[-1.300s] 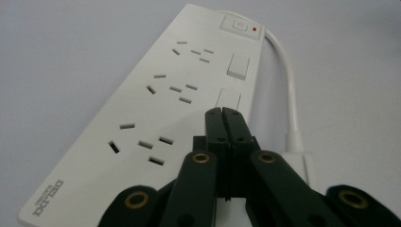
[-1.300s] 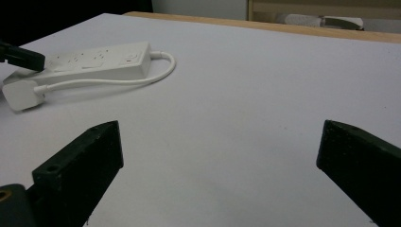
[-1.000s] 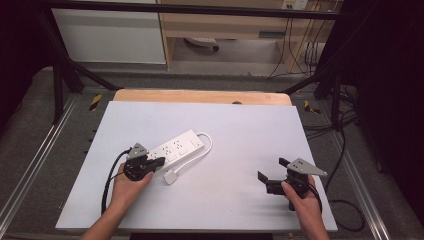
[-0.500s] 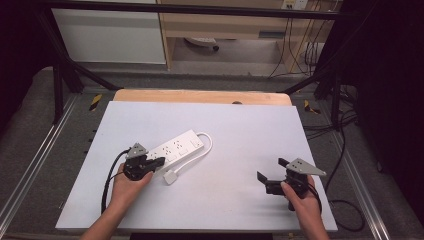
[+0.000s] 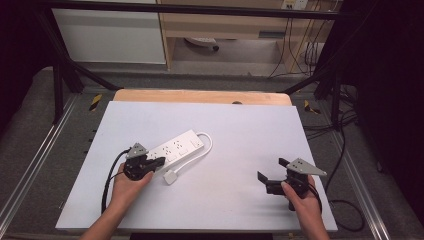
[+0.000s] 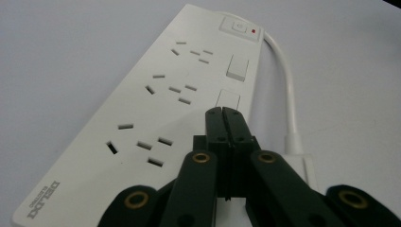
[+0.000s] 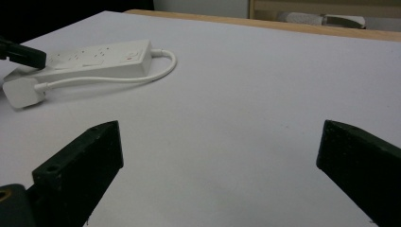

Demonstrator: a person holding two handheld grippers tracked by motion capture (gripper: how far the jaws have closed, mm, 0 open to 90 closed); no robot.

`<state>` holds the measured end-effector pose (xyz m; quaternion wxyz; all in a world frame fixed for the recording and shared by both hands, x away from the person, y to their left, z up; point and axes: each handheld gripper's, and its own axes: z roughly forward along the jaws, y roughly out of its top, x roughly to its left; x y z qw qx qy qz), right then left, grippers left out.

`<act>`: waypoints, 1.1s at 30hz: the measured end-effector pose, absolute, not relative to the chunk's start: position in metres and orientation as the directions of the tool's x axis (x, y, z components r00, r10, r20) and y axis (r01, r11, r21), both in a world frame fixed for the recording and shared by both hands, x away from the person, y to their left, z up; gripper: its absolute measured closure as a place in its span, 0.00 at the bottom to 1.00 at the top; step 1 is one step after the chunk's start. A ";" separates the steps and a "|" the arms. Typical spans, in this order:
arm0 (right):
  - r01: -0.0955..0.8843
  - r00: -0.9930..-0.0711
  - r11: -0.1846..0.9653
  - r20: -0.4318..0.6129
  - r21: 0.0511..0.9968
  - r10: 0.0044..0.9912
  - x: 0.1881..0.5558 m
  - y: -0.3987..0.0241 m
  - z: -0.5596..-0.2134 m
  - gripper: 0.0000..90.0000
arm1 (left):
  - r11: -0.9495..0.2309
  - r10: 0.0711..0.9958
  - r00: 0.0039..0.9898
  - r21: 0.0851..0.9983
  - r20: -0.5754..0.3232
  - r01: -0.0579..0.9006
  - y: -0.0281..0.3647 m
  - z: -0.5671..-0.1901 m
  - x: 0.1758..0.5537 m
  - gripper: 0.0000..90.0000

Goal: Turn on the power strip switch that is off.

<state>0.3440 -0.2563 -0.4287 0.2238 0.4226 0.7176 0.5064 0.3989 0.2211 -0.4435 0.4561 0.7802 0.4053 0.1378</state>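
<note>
Power strip: we see the white power strip point(image 5: 176, 148) lying flat on the table point(image 5: 250, 130), left of middle, its long axis running from near-left to far-right, cord point(image 5: 206, 148) looping back to the plug point(image 5: 171, 177).
Left gripper: our left gripper point(image 6: 222, 118) has its jaws pressed together, holding nothing, tips over the strip's near half beside a rocker switch point(image 6: 228, 100).
Right gripper: our right gripper point(image 5: 271, 176) is spread wide and empty, well apart from the strip.
Nearer hand: the left; we judge a switch press likeliest.
</note>
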 end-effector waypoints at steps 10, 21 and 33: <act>0.379 -0.543 0.131 0.106 0.916 0.833 0.344 -0.257 -0.429 0.02 | -0.268 0.754 0.640 0.822 -0.146 0.503 0.217 -0.445 0.398 1.00; 0.378 -0.542 0.130 0.106 0.917 0.833 0.344 -0.257 -0.428 0.02 | -0.264 0.752 0.642 0.823 -0.150 0.502 0.216 -0.446 0.398 1.00; 0.377 -0.542 0.130 0.105 0.917 0.834 0.344 -0.257 -0.428 0.02 | -0.260 0.751 0.642 0.823 -0.157 0.505 0.216 -0.446 0.399 1.00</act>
